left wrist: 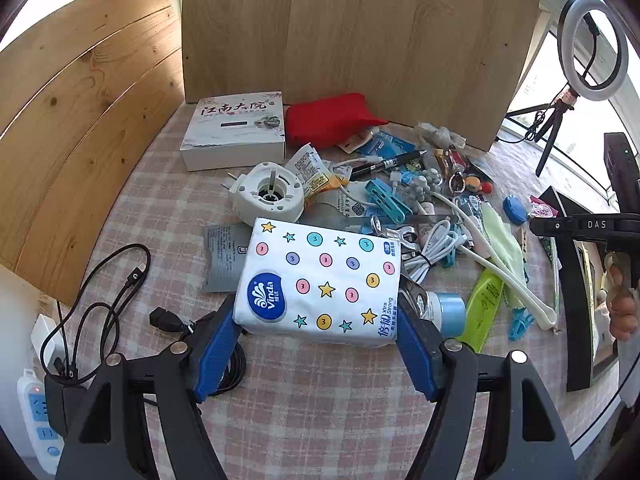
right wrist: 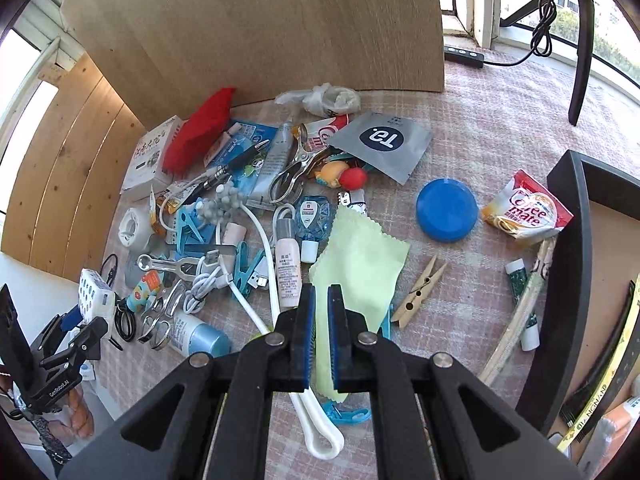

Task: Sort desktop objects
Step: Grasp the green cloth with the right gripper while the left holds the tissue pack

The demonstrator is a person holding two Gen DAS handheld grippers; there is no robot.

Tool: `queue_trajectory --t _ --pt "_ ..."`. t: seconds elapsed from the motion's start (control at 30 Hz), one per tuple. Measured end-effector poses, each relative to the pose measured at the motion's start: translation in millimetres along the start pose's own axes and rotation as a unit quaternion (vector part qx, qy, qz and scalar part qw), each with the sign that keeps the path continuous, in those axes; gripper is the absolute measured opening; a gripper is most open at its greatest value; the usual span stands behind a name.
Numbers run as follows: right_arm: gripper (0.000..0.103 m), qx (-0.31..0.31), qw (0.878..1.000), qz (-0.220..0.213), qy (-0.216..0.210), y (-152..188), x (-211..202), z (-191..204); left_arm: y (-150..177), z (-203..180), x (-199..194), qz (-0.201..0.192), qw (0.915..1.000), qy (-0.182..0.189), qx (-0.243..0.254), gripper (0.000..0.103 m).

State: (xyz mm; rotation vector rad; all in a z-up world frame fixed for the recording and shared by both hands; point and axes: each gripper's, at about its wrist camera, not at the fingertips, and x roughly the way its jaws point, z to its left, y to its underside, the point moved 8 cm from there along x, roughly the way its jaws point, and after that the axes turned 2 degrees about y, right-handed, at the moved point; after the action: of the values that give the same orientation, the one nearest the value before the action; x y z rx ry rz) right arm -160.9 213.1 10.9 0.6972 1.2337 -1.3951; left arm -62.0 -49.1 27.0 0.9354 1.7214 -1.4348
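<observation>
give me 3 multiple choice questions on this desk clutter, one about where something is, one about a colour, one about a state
1. Where is the red pouch?
A. beside the white box, against the upright wooden board
B. in the black tray
C. under the tissue pack

2. What colour is the round lid near the coffee creamer packet?
A. yellow
B. blue
C. white

3. What is the left gripper doing?
A. shut on nothing
B. open, clear of everything
C. clamping the tissue pack

Answers:
1 A: the pouch lies next to the white box at the foot of the board.
2 B: the lid is plainly blue.
3 C: the blue jaws press on both sides of the pack.
</observation>
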Motion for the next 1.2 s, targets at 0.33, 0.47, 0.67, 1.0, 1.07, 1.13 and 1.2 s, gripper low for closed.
queue_trajectory --t 0.33,0.47,0.67,1.0,1.07,1.13,1.2 --pt "0.042 -0.041 0.995 0.031 0.080 -8.6 40.6 -7.1 0.5 -1.7 2.8 0.005 1.0000 0.000 0.001 0.071" --pt "0.036 -0.042 0.993 0.044 0.098 -9.7 60.9 -11.8 0.0 -1.7 2.4 0.005 1.0000 0.000 0.000 0.071" --pt "0.007 -0.011 0.997 0.036 0.069 -10.9 49.6 -19.9 1.6 -1.9 5.0 0.010 1.0000 -0.001 0.001 0.071" --pt "0.002 -0.001 0.999 0.018 0.044 -5.3 28.5 -25.1 -2.2 -12.9 2.1 0.007 0.9999 0.007 0.011 0.071" --pt "0.002 0.002 0.999 0.006 0.038 -6.4 18.1 -24.2 -4.2 -16.8 -1.1 0.004 0.9999 0.008 0.015 0.071" --pt "0.002 0.006 0.999 -0.008 0.030 -8.5 4.1 -21.7 -7.3 -24.7 -4.0 0.001 0.9997 0.010 0.022 0.071" --pt "0.002 0.010 0.999 -0.022 0.028 -11.8 -10.9 -21.9 -10.9 -37.5 -6.6 -0.003 0.9993 0.017 0.032 0.071"
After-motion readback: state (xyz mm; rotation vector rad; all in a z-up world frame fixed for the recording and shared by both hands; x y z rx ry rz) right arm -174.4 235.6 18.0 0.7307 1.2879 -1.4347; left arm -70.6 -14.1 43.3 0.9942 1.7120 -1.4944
